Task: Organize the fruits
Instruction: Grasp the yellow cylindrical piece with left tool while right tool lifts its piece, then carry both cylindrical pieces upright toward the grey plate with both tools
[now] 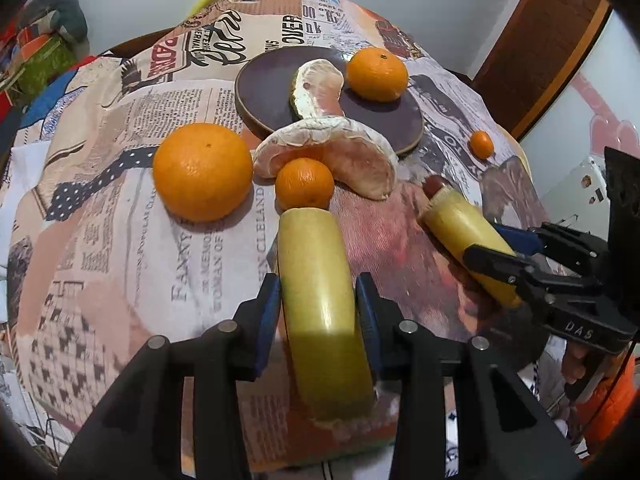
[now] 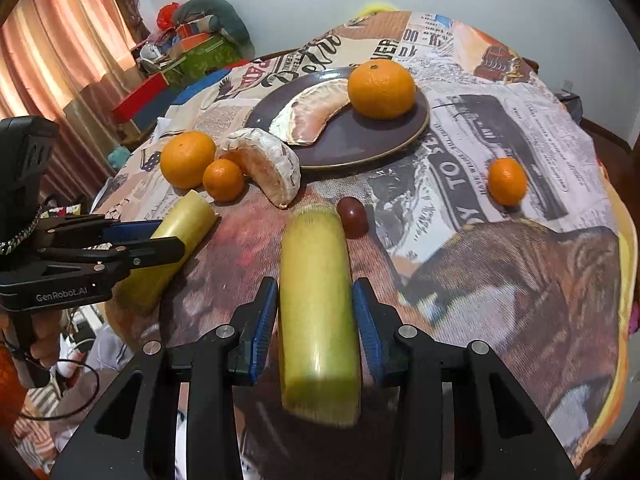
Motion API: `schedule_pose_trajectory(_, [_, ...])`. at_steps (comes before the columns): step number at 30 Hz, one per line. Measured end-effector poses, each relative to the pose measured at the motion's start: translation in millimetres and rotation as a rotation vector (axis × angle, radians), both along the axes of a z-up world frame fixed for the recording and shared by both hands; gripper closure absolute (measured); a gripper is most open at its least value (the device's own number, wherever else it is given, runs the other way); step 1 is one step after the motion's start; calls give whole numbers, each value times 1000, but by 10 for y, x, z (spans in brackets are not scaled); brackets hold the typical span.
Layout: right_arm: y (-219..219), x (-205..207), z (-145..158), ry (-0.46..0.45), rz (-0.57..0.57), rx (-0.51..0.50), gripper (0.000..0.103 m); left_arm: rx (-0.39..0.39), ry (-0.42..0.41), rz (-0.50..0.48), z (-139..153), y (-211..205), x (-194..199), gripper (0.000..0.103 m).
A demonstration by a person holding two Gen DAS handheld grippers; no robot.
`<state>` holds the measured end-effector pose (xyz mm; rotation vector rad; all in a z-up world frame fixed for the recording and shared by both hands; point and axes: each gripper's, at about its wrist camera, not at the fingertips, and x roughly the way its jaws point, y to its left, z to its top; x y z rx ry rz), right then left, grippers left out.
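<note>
Item, fruit sorting, carrying step: left gripper (image 1: 318,312) clamps one yellow-green cane piece (image 1: 320,304); right gripper (image 2: 316,320) clamps a second cane piece (image 2: 316,312), both near the tablecloth (image 2: 500,280). Dark plate (image 2: 360,140) beyond holds a pomelo segment (image 2: 312,116) and an orange (image 2: 380,88). Next, by judgement: choose a spot and set each down.

I can't see the near end of the left yellow stick (image 1: 320,312), shadowed between my fingers. The plate (image 1: 260,92) hides partly behind pomelo segments. Clutter (image 2: 180,52) beyond the table blurs together.
</note>
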<state>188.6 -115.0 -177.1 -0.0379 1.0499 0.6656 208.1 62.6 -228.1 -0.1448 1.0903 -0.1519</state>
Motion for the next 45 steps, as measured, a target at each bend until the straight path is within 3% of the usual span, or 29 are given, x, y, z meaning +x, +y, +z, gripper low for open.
schedule_pose_trajectory(11, [58,11,30,-20,4,-7,67,-3,-2,11,-71,-23,151,65])
schedule_pose_trajectory(14, [10,-2,129,-42,-6,17,68,-9,-22,14,17,-18,98,65])
schedule_pose_trajectory(22, [-68,11,456,-119,-33,63,68,-6,-172,10,533,-34,-106,66])
schedule_pose_trajectory(32, [-80,142,808,-212,-69,115,69,-14,-318,21,1000,-47,-8,66])
schedule_pose_trajectory(45, [-8,425,905,-267,-80,121,69,-5,-366,63,1105,110,334,66])
